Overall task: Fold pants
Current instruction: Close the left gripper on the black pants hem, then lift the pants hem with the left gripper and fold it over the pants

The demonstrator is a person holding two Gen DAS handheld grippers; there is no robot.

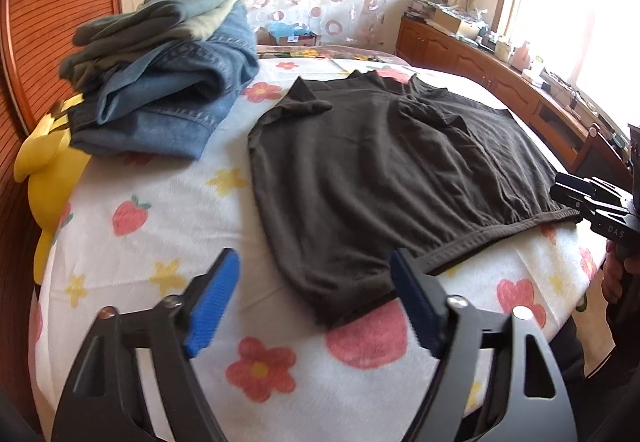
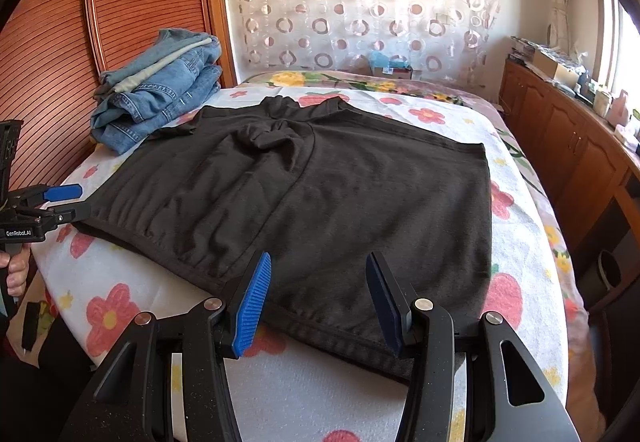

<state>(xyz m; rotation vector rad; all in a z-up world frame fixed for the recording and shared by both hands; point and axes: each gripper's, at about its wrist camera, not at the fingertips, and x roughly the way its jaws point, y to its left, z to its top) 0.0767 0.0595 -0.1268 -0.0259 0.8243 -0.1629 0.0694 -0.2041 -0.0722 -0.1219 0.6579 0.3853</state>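
Dark brown pants (image 1: 384, 178) lie folded flat on the flowered bed cover (image 1: 160, 218), waistband toward me; they also show in the right wrist view (image 2: 340, 202). My left gripper (image 1: 316, 274) is open and empty, hovering over the near left corner of the pants. My right gripper (image 2: 318, 278) is open and empty, hovering just above the near hem of the pants. In the left wrist view the right gripper (image 1: 576, 194) shows at the pants' right edge. In the right wrist view the left gripper (image 2: 76, 198) shows at their left edge.
A pile of folded jeans (image 1: 168, 98) and other clothes lies at the back left of the bed, also in the right wrist view (image 2: 160, 102). A yellow plush toy (image 1: 52, 170) sits at the left edge. A wooden cabinet (image 2: 568, 146) runs along the right.
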